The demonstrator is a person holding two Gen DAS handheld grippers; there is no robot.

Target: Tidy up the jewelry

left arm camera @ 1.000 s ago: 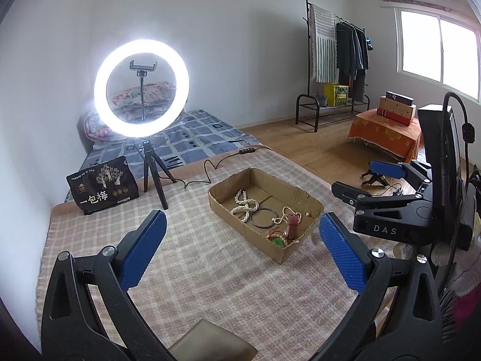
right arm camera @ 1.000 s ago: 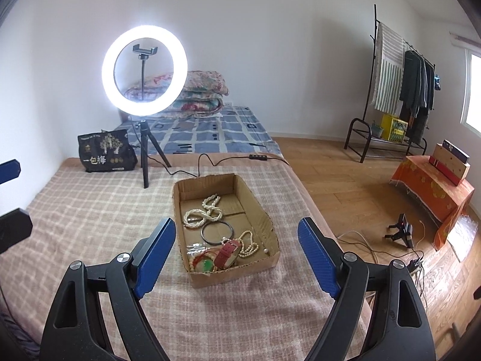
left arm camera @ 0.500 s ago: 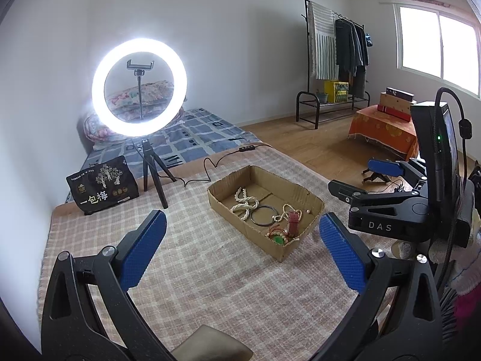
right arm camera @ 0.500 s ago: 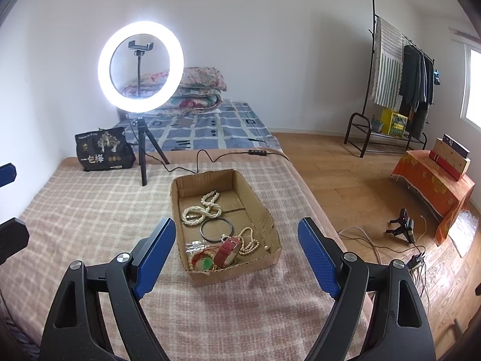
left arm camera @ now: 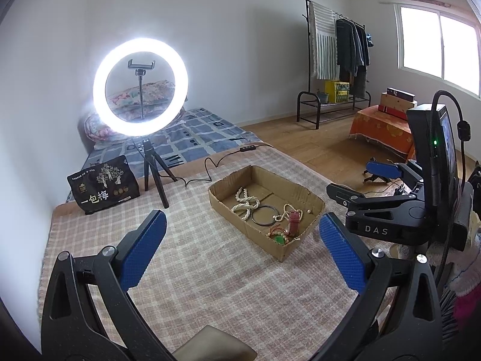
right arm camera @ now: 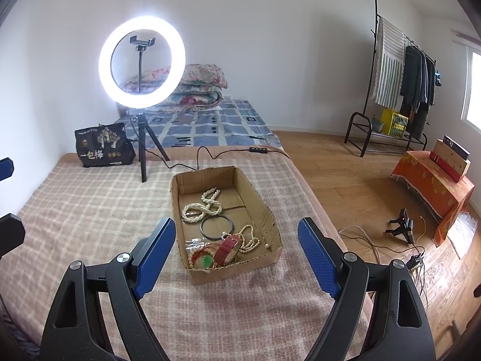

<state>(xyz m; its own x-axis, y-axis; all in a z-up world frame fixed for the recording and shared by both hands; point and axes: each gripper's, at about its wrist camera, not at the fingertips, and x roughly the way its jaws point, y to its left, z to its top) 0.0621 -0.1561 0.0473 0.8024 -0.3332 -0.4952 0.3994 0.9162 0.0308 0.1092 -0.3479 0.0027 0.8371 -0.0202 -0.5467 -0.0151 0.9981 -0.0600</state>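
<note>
Nearest us, our left gripper (left arm camera: 240, 246) and right gripper (right arm camera: 237, 255) both hang above the checked blanket (right arm camera: 90, 210) on the bed with fingers spread wide and nothing between them. Just beyond, the cardboard tray (right arm camera: 270, 219) sits on the blanket with all the jewelry we can see gathered inside it: a red watch (right arm camera: 228, 248) and a green-and-red beaded piece (right arm camera: 203, 260) at the near end, a thin pearl strand (right arm camera: 251, 240) beside them, a dark bangle (right arm camera: 217, 226) in the middle, and a thicker bead necklace (right arm camera: 203, 206) toward the far end. We see no pieces lying loose on the blanket. This fits either a collection finished into the tray or a heap awaiting sorting out of it; we cannot tell which. Farther back stands the ring light (right arm camera: 141, 61).
</note>
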